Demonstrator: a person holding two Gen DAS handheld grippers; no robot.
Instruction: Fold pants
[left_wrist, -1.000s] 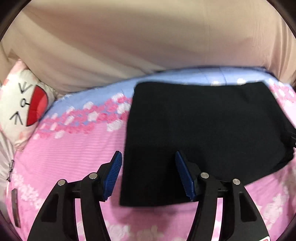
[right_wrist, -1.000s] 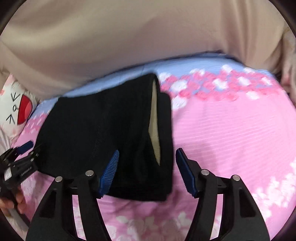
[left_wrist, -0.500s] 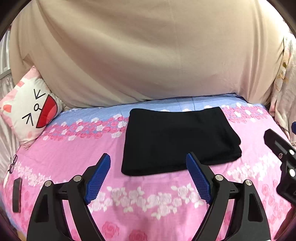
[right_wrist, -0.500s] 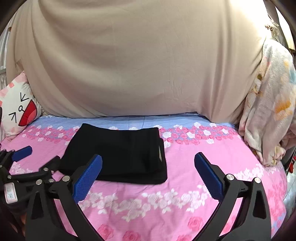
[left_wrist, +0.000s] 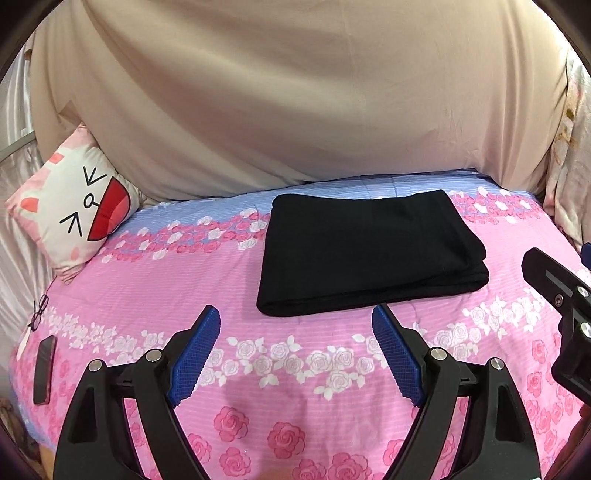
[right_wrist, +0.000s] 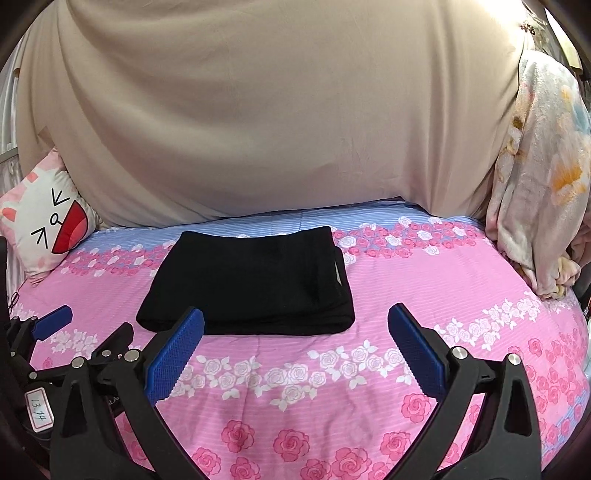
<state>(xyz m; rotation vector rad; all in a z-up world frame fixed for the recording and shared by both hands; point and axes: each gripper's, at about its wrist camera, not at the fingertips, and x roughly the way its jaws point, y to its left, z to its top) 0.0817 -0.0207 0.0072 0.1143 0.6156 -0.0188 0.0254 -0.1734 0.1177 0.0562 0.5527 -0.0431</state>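
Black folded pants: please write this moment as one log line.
black folded fabric pants: on pink floral bedspread | left gripper: open, empty | right gripper: open, empty

- The left gripper (left_wrist: 295, 356) was held above the bed, tilted downward, with its blue-padded jaws spread wide and nothing between them.
- Its jaws had just been opened.
- The right gripper (right_wrist: 295, 354) was held likewise, tilted downward, jaws spread at their widest and empty.
- Its jaws had also just been opened.
- Each gripper was seen at the edge of the other's view, so the two were held side by side.
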